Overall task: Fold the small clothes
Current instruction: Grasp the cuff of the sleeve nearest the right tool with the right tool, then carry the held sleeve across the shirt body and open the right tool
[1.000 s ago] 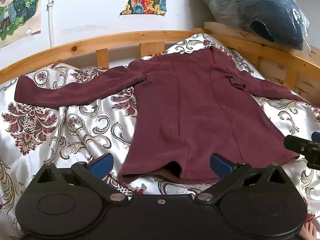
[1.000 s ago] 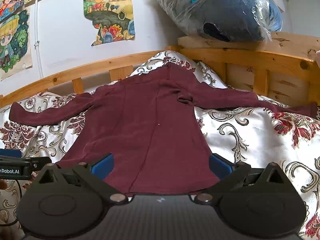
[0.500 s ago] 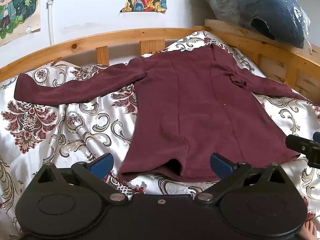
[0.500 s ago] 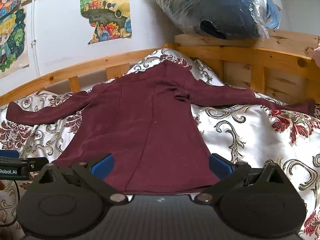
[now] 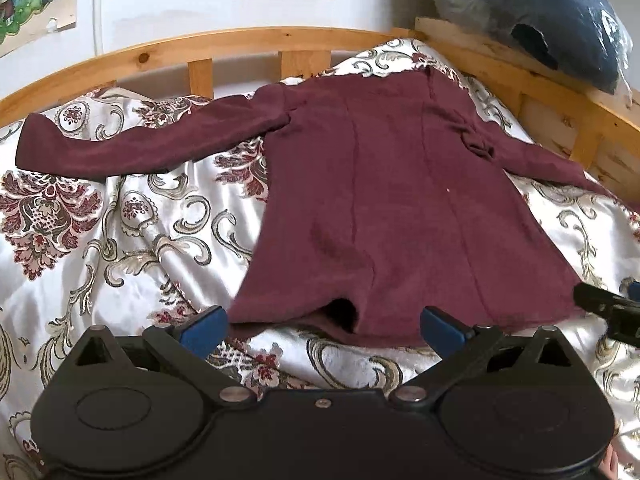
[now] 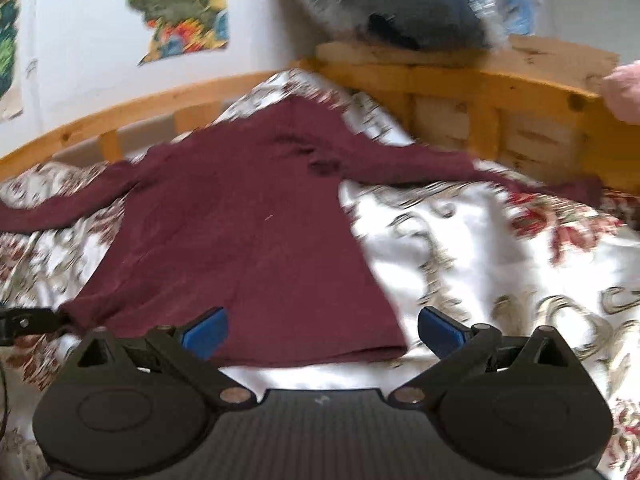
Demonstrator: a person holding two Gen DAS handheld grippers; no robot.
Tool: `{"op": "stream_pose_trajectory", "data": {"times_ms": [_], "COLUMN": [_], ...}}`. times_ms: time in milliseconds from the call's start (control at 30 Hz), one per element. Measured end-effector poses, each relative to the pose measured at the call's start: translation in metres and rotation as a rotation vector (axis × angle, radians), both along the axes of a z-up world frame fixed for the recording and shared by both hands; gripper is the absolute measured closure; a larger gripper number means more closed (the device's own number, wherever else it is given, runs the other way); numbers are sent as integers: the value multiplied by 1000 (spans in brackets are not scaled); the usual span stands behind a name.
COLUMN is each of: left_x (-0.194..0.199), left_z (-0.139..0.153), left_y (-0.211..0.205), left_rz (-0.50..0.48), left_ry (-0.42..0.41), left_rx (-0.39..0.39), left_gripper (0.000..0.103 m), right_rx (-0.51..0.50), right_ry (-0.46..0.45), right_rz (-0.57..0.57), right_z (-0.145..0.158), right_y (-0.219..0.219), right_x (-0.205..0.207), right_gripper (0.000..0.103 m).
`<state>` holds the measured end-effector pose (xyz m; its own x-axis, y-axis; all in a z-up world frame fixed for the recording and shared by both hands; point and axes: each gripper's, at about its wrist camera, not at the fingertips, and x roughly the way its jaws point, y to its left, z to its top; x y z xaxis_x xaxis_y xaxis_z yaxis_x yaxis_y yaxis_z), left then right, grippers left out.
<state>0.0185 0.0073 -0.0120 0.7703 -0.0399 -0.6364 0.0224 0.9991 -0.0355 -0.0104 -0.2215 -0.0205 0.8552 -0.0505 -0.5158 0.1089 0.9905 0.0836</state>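
A maroon long-sleeved top [image 5: 400,208] lies flat on the patterned bedspread [image 5: 120,240], hem toward me, both sleeves spread out. It also shows in the right wrist view [image 6: 240,240]. My left gripper [image 5: 323,326] is open and empty just short of the hem, near its left corner. My right gripper [image 6: 322,330] is open and empty at the hem's right corner; that view is blurred. The right gripper's tip [image 5: 604,308] shows at the right edge of the left wrist view.
A wooden bed rail [image 5: 240,44] runs behind the top and along the right side [image 6: 500,92]. A plastic-wrapped dark bundle [image 5: 540,12] sits on the rail at the back right. Posters [image 6: 180,4] hang on the white wall.
Both grippers have moved slightly; the right one swung to the right, so the top sits further left in its view. Both stay open and empty. The top has not moved.
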Motion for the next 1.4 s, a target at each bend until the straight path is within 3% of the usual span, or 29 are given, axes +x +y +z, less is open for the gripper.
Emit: {"op": "stream_pose_trajectory", "data": {"times_ms": [200, 367, 500, 600, 667, 767, 900, 933, 1033, 1100, 1233, 1400], "left_x": [27, 62, 96, 116, 131, 143, 139, 138, 137, 138, 139, 138], "left_z": [12, 30, 35, 36, 34, 23, 3, -2, -11, -13, -11, -8], "left_y": [-2, -16, -34, -40, -42, -37, -18, -12, 2, 9, 20, 26], "left_rz": [17, -8, -36, 19, 37, 58, 88, 94, 101, 109, 132, 125], "left_ry": [2, -56, -123, -208, -210, -192, -198, -192, -154, -132, -132, -145], "left_rx": [0, 46, 52, 17, 5, 8, -16, -22, -40, -45, -66, -73], "left_gripper": [1, 1, 1, 1, 1, 1, 1, 1, 1, 1, 1, 1], "right_rx": [-17, -38, 70, 148, 182, 204, 235, 246, 214, 165, 24, -198], "right_ry": [-108, -170, -188, -169, -141, -86, -25, -17, -35, -73, -183, -363], "right_rz": [-176, -346, -486, -554, -593, -670, -724, -731, -721, -702, -616, -363], "right_z": [12, 21, 18, 11, 5, -5, -21, -24, -23, -17, 2, 39], "right_y": [-43, -89, -153, -192, -213, -233, -249, -251, -244, -228, -184, -105], "right_x": [5, 34, 56, 76, 92, 108, 120, 122, 123, 122, 122, 138], "right_gripper": [0, 0, 0, 1, 4, 9, 36, 52, 81, 90, 92, 93]}}
